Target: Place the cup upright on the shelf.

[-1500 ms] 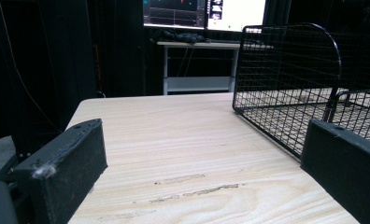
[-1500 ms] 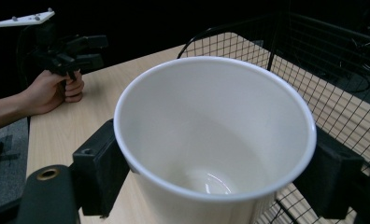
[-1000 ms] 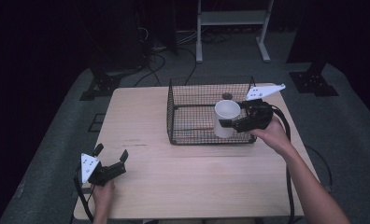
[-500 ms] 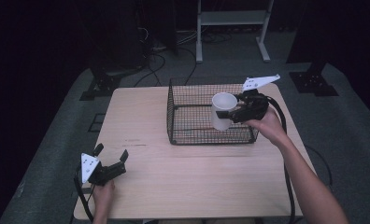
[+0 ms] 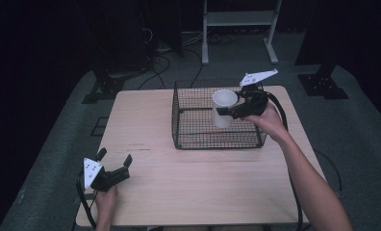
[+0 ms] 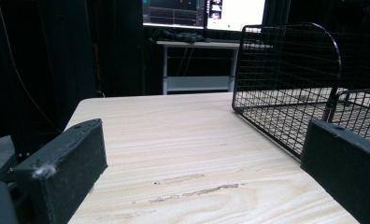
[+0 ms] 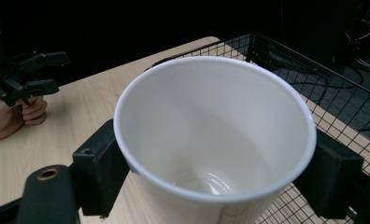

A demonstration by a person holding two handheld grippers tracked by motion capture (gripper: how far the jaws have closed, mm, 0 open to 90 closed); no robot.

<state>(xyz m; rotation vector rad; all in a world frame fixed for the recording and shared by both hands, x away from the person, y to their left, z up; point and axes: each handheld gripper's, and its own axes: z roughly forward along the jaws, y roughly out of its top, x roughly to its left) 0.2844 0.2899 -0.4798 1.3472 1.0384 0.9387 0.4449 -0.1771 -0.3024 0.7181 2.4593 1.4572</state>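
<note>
A white paper cup (image 5: 224, 100) hangs upright over the black wire basket (image 5: 179, 115) on the far right of the wooden table (image 5: 188, 183). My right gripper (image 5: 228, 111) is shut on the cup from its right side. In the right gripper view the two black pads press the cup (image 7: 206, 116) just below its rim, which puts my right gripper (image 7: 216, 179) across its wall; the cup looks empty. My left gripper (image 5: 115, 156) rests open at the table's near left corner with nothing between its fingers, and the left gripper view shows my left gripper (image 6: 206, 172) facing the basket (image 6: 286, 84).
A white metal stand (image 5: 239, 19) is on the floor behind the table, with cables (image 5: 159, 57) and black stand bases (image 5: 323, 84) around it. A lit monitor (image 6: 202, 11) sits on a far desk. My left gripper (image 7: 33, 70) is also seen far off in the right gripper view.
My right gripper has carried the cup a little to the left and farther back over the basket. The left gripper has stayed in place.
</note>
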